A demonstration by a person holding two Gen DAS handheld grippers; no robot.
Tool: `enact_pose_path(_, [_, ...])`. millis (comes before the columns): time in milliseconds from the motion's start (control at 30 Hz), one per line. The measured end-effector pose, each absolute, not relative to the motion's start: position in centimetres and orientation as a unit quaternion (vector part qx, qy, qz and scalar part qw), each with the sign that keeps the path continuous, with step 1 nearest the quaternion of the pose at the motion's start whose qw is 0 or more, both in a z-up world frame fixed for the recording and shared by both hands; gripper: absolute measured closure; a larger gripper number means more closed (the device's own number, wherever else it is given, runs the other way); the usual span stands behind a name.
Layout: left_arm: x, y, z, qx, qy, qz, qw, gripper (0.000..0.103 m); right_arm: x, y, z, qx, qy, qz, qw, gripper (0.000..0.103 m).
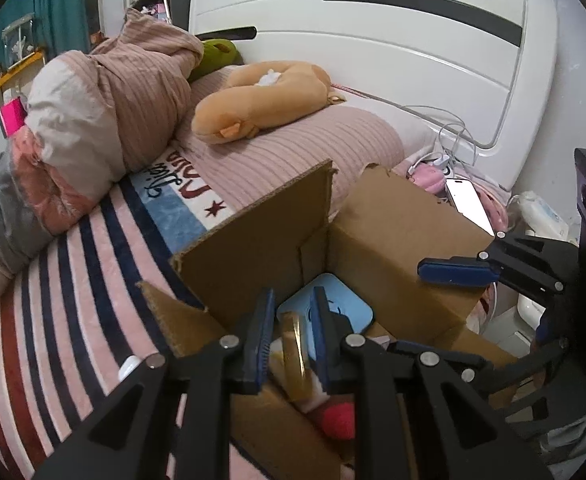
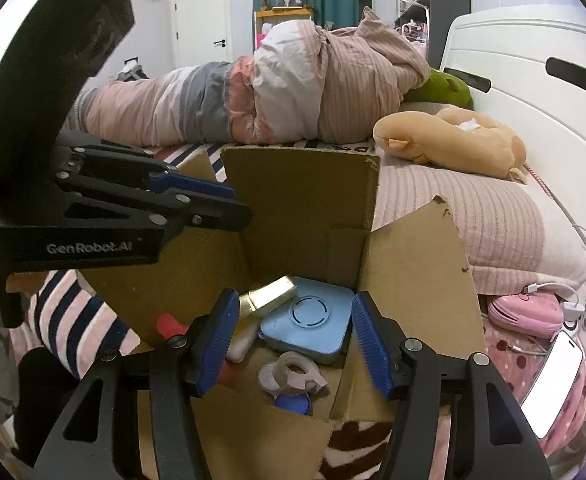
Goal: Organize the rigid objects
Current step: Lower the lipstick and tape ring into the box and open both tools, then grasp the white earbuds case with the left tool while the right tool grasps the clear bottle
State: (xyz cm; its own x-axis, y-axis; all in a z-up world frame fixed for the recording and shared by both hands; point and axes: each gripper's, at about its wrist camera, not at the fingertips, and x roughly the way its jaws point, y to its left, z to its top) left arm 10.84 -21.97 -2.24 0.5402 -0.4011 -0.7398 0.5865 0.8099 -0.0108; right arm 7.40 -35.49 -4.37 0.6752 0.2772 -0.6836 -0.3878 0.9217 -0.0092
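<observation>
a bedroom; a bed (image 1: 73,280) with a striped blanket carries an open cardboard box (image 2: 305,216), with a rolled duvet (image 2: 293,92) and a tan plush toy (image 2: 453,140) beyond it and a white headboard (image 1: 373,52) on the far right; a phone (image 2: 553,384) lies lit to the right of the box; inside the box sit a pale blue square device (image 2: 313,324), a gold bar-shaped case (image 2: 271,294) leaning on its left edge, a roll of tape (image 2: 289,376) nearer, and something red (image 2: 169,326) at the left wall; the left gripper (image 1: 291,340) hangs over the box mouth, its fingers (image 1: 259,344) drawn close together, and whether they actually press the gold case seen edge-on between them i cannot tell; the right gripper (image 2: 293,348) hovers above the box with its fingers (image 2: 217,344) spread and nothing between them, the blue device lying just ahead and below; by my reading the right hand is the better placed for the box contents, the gold case's long axis running left-near to right-far across its line.
</observation>
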Motion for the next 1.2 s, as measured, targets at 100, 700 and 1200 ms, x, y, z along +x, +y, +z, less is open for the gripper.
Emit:
enact_pose_path(100, [10.3, -20.9, -1.5, 0.114, 0.38, -0.278, 0.875, 0.083, 7.2, -35.1, -4.0, -0.078, 0.359, 0.183, 0.912, 0.047])
enact_pose_path(700, [6.0, -3.3, 0.3, 0.061, 0.348, -0.173, 0.919, 0.049, 4.0, -22.6, 0.8, -0.108, 0.283, 0.272, 0.913, 0.044])
enact_pose_path(1200, [11.9, 2.3, -11.8, 0.052, 0.399, -0.217, 0.89, 0.028, 10.1, -13.2, -13.4, -0.209, 0.4, 0.137, 0.882, 0.045])
